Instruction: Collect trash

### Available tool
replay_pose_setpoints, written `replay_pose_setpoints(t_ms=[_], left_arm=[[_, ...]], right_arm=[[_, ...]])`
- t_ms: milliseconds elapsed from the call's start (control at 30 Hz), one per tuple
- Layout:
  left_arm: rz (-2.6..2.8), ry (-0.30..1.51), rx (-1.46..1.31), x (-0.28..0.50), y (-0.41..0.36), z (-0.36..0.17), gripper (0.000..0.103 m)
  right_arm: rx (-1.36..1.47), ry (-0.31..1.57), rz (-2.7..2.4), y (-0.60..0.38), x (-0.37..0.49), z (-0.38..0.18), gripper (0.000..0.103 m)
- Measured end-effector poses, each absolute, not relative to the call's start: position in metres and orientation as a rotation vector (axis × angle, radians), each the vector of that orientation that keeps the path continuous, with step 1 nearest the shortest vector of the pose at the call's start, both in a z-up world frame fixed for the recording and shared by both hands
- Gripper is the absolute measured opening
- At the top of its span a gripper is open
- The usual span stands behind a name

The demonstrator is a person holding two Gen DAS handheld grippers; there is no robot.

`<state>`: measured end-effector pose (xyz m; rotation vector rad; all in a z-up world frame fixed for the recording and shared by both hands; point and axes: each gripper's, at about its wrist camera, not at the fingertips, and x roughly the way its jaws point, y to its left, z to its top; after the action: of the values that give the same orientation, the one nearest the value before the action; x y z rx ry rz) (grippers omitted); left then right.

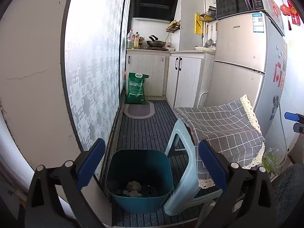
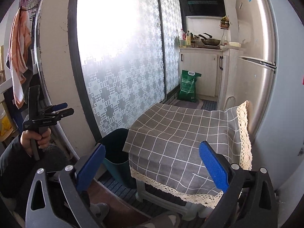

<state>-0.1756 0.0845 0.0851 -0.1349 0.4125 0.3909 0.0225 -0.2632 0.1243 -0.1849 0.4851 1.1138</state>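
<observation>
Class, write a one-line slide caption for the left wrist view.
Open left gripper above teal bin holding trash.

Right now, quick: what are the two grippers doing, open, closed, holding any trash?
Left gripper: fingers wide open, holding nothing, above the teal bin.
Right gripper: fingers wide open, holding nothing, over the checked cloth.

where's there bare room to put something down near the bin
The checked cloth on top of the stool lies bare. So does the striped carpet between the teal bin and the oval mat. It is crowded where bin, stool and sliding door meet.
</observation>
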Motion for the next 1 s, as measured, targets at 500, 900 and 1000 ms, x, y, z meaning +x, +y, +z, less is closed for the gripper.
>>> replay_pose_setpoints(t_ms=[500, 900, 1000], left_arm=[[0.434, 0.461, -0.114, -0.1701, 0.0847, 0.0793, 0.100], [0.462, 0.475, -0.122, -0.1700, 0.0880, 0.0775, 0.100], [0.460, 0.475, -0.117, -0.1701, 0.0879, 0.0776, 0.100]], right_arm=[[-0.165, 0.508, 1.122, -0.2633, 0.0247, 0.1233, 0.100], [-0.169, 0.518, 1.117, -0.2626, 0.0222, 0.1238, 0.100], [-0.177, 0.518, 1.113, -0.2622, 0.0205, 0.1242, 0.100]])
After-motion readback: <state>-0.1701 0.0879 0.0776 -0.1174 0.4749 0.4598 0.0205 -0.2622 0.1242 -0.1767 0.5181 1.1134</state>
